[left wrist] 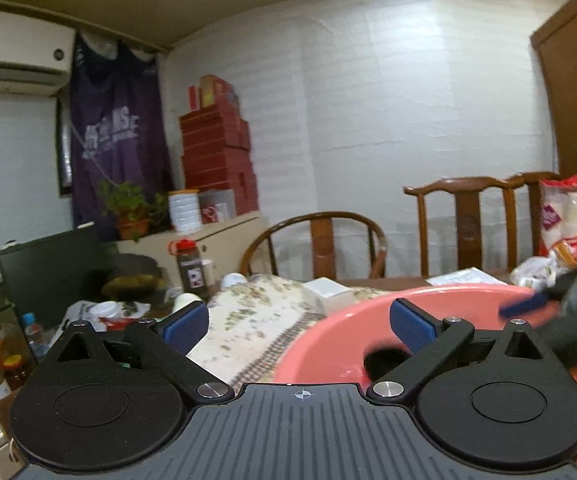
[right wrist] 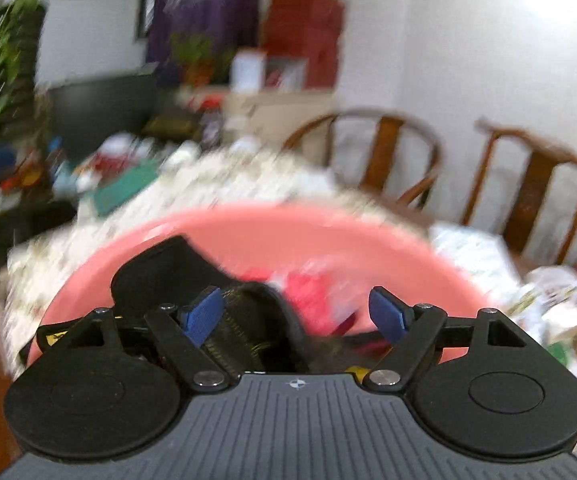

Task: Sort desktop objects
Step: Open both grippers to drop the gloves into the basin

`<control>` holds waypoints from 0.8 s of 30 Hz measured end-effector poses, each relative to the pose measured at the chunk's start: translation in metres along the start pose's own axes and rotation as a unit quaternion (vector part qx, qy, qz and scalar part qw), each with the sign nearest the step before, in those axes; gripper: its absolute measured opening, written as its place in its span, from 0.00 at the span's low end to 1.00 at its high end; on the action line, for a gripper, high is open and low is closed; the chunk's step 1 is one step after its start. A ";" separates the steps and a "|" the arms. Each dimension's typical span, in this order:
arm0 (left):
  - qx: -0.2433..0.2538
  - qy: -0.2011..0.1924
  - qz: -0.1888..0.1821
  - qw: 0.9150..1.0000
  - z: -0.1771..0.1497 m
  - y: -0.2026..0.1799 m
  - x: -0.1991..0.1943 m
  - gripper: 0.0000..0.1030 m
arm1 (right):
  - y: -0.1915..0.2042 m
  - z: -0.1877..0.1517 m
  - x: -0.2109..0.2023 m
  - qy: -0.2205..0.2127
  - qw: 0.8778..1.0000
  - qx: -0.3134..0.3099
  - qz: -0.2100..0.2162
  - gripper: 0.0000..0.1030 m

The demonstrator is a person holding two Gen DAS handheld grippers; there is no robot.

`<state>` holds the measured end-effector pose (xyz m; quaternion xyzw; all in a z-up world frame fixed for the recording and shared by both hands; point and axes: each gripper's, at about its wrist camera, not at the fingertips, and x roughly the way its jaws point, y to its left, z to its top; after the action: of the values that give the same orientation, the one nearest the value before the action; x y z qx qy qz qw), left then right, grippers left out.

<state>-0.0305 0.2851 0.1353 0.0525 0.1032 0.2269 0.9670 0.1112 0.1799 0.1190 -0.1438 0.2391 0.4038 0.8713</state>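
A pink basin (left wrist: 428, 294) stands on the patterned tablecloth (left wrist: 256, 312). My left gripper (left wrist: 298, 320) hovers open over the basin's left rim, with nothing between its blue pads. At the right edge of the left wrist view, the blurred right gripper (left wrist: 524, 306) reaches over the basin. In the right wrist view the right gripper (right wrist: 295, 312) is open above the basin (right wrist: 288, 224). Below it inside lie a black object (right wrist: 160, 268) and a red packet (right wrist: 312, 292), both blurred. No pad touches them.
Two wooden chairs (left wrist: 324, 240) stand behind the table. A white box (left wrist: 328, 290) and papers (left wrist: 464, 278) lie near the basin. Snack bags (left wrist: 564, 212) crowd the right, and a red-capped bottle (left wrist: 190, 264), cups and clutter fill the left. A green item (right wrist: 124, 188) lies far left.
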 end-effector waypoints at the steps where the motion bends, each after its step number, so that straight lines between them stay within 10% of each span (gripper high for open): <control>1: -0.003 0.000 0.000 1.000 0.000 0.004 0.000 0.99 | 0.005 -0.003 0.004 0.015 1.000 -0.009 0.010 0.80; 12: -0.011 0.016 -0.027 0.999 -0.011 0.000 0.017 1.00 | 0.016 -0.007 0.035 0.124 0.991 -0.040 0.026 0.98; 24: 0.008 0.015 -0.047 0.999 -0.018 -0.034 0.005 1.00 | -0.026 -0.027 -0.025 -0.008 0.997 0.061 -0.043 0.99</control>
<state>-0.0156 0.2580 0.1120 0.0525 0.1216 0.1814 0.9745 0.1095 0.1354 0.1112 -0.0973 0.2495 0.3520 0.8969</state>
